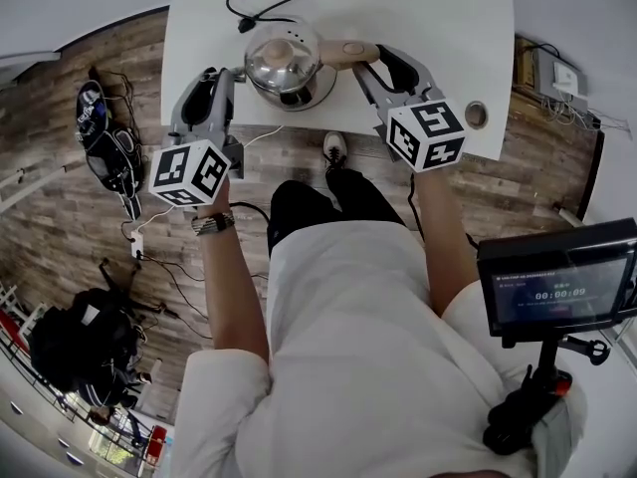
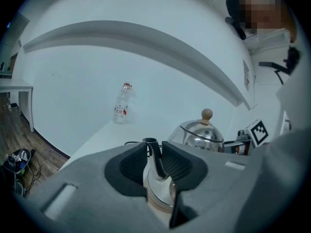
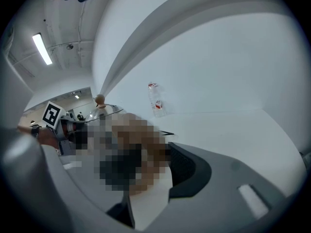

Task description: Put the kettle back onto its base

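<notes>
White table (image 1: 418,8) bears the lidded steel kettle (image 1: 284,60); contents unseen.

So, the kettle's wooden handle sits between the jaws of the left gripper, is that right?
Not the left: the wooden handle of the kettle sits between the jaws of the right gripper, as the head view shows.

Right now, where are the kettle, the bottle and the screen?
kettle (image 1: 284,60), head view, on its shiny lid.
bottle (image 2: 120,109), left gripper view, on its label.
screen (image 1: 557,292), head view, on its lit display.
</notes>
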The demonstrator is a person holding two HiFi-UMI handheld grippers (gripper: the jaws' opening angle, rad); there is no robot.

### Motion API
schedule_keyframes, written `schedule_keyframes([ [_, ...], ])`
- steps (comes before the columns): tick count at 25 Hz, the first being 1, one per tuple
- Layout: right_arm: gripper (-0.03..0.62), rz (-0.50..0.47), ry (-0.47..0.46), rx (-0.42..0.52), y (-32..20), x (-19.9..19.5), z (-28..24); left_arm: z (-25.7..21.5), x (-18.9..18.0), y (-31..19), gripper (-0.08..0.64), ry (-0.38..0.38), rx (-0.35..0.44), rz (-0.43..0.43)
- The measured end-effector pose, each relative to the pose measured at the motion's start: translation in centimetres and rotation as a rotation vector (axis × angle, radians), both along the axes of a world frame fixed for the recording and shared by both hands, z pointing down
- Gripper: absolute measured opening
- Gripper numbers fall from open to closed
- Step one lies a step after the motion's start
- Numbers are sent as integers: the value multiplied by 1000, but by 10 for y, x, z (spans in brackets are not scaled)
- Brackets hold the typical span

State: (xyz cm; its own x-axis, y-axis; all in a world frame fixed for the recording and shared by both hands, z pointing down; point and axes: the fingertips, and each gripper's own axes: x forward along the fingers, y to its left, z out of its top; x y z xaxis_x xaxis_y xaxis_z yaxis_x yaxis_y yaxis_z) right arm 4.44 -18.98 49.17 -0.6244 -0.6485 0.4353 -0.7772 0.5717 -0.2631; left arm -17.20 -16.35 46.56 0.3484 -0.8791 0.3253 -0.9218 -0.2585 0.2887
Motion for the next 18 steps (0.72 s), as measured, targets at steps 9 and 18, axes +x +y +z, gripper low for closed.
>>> schedule_keyframes([
  [9, 156, 28, 5, -6, -3, 4, 2, 3, 4, 1, 120, -58, -8, 22],
  [18, 170, 66, 24, 25, 12, 18, -17, -10, 1, 22, 121, -72, 15, 27],
])
